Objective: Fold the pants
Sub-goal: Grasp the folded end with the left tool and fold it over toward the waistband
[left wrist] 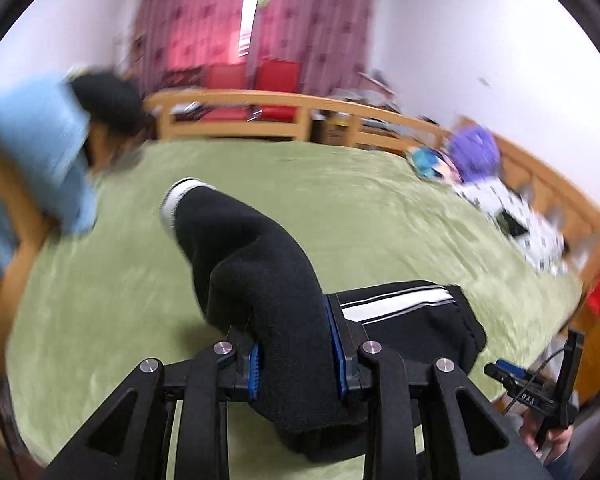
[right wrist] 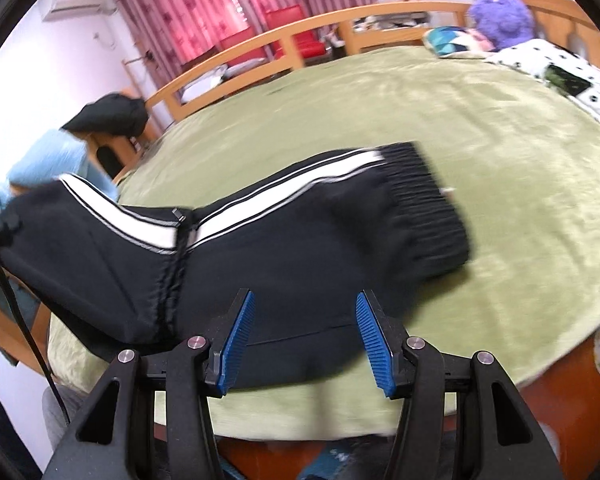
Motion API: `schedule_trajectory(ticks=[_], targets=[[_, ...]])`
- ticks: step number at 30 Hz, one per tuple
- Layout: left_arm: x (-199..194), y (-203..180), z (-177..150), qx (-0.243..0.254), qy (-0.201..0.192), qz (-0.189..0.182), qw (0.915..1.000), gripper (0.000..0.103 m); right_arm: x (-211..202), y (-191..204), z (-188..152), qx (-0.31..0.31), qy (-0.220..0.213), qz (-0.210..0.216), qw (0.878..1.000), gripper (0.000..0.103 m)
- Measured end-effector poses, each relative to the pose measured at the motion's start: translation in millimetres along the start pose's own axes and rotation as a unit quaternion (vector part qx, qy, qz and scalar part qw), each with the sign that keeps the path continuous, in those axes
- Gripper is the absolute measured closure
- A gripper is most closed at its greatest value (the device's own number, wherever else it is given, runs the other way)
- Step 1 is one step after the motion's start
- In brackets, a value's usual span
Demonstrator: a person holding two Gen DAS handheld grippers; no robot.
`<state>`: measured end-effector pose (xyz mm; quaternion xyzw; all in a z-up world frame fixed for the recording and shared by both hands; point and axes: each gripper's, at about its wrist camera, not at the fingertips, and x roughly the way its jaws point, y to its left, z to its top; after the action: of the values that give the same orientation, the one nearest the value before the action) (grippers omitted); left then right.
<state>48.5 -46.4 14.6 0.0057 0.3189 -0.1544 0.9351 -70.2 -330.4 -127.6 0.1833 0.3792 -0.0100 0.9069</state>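
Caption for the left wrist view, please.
Left gripper clamps a bunched fold of black pants above the green bedspread.

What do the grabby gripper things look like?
Both the left gripper and the right gripper are black, with angular arms joined by round silver bolts and ridged bright blue pads. A thin black cable runs along the left edge of the right view.

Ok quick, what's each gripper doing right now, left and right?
Left gripper: closed on a bunched fold of the black pants.
Right gripper: open, holding nothing, pads apart above the pants.
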Motion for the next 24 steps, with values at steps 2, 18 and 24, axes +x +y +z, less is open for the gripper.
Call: schedule_trajectory(ticks=[2,18,24], targets=[[6,-45,13,0.033,0.002,-0.003,0.9994,0.078,-9,-24,3,0.014,-0.005,-0.009,1.000,0.049],[100,-165,-12,0.046,0.084,-0.129,0.9871,0.041,-44,-133,5,0.078,-0.033,-0.028,0.996,0.049],[142,-89,-61,-0.024,0.159,-0.051,0.9857,0.040,7,-111,26,0.049,-0.008,0.027,0.998,0.049]])
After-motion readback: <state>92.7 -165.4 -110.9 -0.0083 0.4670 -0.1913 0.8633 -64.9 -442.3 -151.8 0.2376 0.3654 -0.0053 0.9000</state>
